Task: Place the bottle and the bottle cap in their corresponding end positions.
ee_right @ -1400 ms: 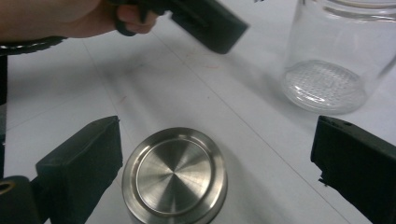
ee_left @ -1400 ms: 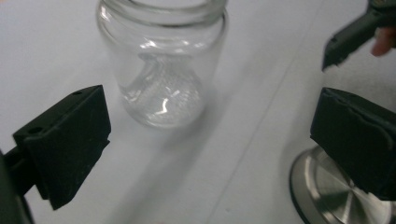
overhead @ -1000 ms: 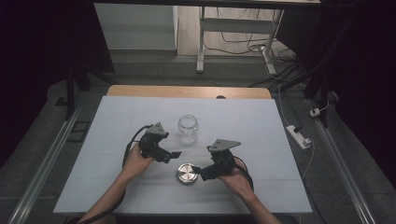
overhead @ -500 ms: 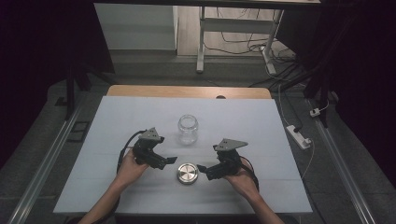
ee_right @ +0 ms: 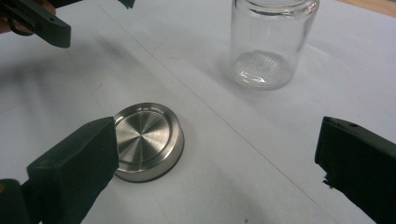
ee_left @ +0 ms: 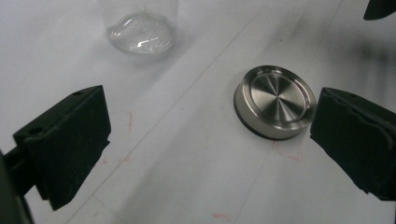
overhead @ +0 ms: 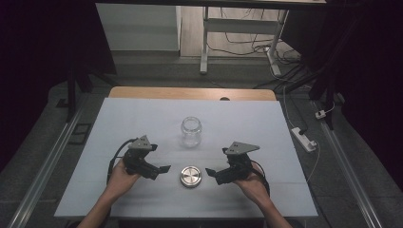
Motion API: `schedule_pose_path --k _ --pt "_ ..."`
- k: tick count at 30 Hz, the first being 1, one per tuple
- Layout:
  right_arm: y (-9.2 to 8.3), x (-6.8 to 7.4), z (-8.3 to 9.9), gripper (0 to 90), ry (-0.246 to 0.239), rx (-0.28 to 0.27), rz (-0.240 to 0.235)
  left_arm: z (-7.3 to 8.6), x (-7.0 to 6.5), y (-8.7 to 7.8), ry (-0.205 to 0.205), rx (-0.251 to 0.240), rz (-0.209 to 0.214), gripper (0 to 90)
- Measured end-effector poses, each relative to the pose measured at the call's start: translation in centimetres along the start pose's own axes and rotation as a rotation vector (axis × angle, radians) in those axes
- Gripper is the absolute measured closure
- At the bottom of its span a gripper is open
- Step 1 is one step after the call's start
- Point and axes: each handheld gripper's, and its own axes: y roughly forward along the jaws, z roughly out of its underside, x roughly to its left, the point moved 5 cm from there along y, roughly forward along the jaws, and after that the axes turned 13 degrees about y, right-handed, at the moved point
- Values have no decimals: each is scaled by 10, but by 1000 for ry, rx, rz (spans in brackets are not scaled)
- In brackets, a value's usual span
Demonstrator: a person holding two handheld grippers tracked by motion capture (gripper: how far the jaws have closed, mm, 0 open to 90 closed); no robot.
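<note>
A clear glass jar (overhead: pixel 191 131) stands upright and uncapped at the table's middle. Its round steel lid (overhead: pixel 190 176) lies flat on the white table (overhead: pixel 266 128), nearer the front edge. My left gripper (overhead: pixel 160 170) is left of the lid and my right gripper (overhead: pixel 212 174) is right of it, both open with jaws pointing inward and nothing between them. In the left gripper view the lid (ee_left: pixel 275 100) lies by the right jaw and the jar's base (ee_left: pixel 140 32) is farther off. In the right gripper view the lid (ee_right: pixel 147 140) is by the left jaw, the jar (ee_right: pixel 271 42) beyond.
A white power strip (overhead: pixel 304 138) lies on the floor by the table's right edge. A wooden strip (overhead: pixel 190 93) runs along the far edge. The left gripper's jaw (ee_right: pixel 37 21) shows at the upper left of the right gripper view.
My left gripper has moved from beside the jar toward the front edge. My right gripper has drawn back to the right, away from the lid. Jar and lid have stayed put.
</note>
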Motion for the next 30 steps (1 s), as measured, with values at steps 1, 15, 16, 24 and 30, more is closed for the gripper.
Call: schedule_pose_path --k 1,15,16,24,30 --pt "-1 0 0 0 -1 -1 3 2 -1 -2 -2 -1 -2 0" --pt "-25 -1 7 0 0 -15 17 30 -13 -33 -44 -2 -33 0" --pt "-27 -1 8 0 -3 -15 20 31 -14 -35 -46 -4 -34 0" --pt "-43 -5 16 0 0 -18 44 41 -23 -51 -60 -14 -52 0" --pt "-55 -11 23 0 21 -22 65 52 -28 -61 -80 -15 -68 0"
